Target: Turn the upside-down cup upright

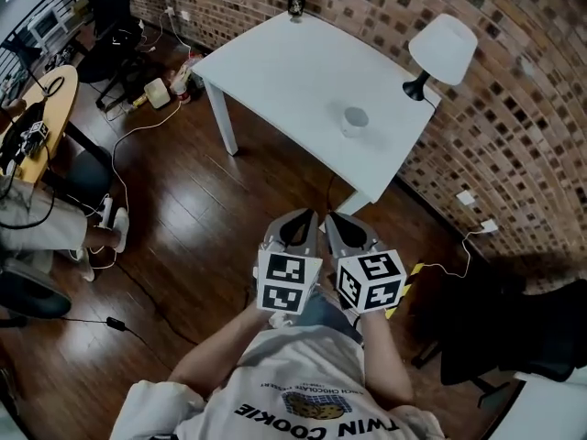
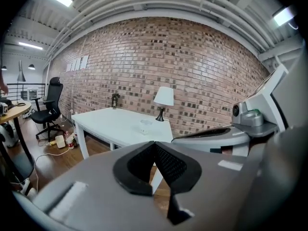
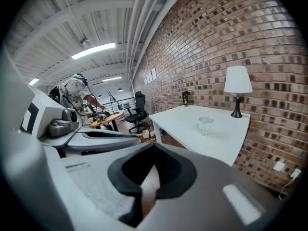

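Right gripper closed and empty, left gripper closed too, cup on table well ahead.

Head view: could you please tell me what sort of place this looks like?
Probably an office or lab workspace: a red-brick wall, a black swivel office chair, and a yellow wooden desk cluttered with cables and equipment.

I read this as a loft office or lab: brick wall, office chair, cluttered desk, floor cables, strip lights.
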{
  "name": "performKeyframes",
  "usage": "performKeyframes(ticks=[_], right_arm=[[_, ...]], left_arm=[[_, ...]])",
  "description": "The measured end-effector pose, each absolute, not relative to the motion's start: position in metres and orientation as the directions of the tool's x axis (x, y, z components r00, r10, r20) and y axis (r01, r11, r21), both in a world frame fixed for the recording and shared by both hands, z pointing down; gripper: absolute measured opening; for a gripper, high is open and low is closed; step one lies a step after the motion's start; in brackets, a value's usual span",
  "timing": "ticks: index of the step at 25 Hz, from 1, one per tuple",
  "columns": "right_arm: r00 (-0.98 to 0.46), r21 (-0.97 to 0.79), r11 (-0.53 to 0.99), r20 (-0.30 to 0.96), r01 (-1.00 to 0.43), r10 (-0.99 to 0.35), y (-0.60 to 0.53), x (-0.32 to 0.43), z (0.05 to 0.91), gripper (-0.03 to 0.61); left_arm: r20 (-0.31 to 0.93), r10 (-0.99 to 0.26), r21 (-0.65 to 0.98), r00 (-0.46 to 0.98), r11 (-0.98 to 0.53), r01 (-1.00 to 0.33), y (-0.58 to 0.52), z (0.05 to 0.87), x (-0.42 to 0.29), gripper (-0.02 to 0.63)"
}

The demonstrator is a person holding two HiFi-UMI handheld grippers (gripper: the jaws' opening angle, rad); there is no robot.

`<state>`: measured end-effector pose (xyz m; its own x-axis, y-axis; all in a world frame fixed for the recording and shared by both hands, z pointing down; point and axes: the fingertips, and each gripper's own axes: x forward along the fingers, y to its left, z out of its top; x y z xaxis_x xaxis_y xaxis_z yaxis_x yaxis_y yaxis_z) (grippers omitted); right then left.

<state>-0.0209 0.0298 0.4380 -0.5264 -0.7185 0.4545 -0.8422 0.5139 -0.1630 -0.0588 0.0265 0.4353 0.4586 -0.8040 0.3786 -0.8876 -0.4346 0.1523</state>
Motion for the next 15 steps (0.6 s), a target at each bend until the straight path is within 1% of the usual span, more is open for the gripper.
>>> performKeyframes(ticks=[5,9,15], right_arm=[[-0.515,-0.153,0.502,0.425,-0.851,-0.744,0.055,-0.018,0.431,0.003],[-0.511,-0.129,0.506,0.401,-0.853,-0.76,0.061,-0.013,0.422,0.002],[-0.528,-0.136,0.52,0.388,-0.843,-0.755,0.08,0.003,0.417,0.003]], left_arm=[[0.369,-0.793,0.153,0.485,-0.463,-0.873,0.053,0.431,-0.048,0.005],[0.368,-0.794,0.132,0.484,-0.47,-0.873,0.059,0.425,-0.041,0.005],[0.37,-0.801,0.126,0.471,-0.459,-0.879,0.078,0.417,-0.022,0.005]])
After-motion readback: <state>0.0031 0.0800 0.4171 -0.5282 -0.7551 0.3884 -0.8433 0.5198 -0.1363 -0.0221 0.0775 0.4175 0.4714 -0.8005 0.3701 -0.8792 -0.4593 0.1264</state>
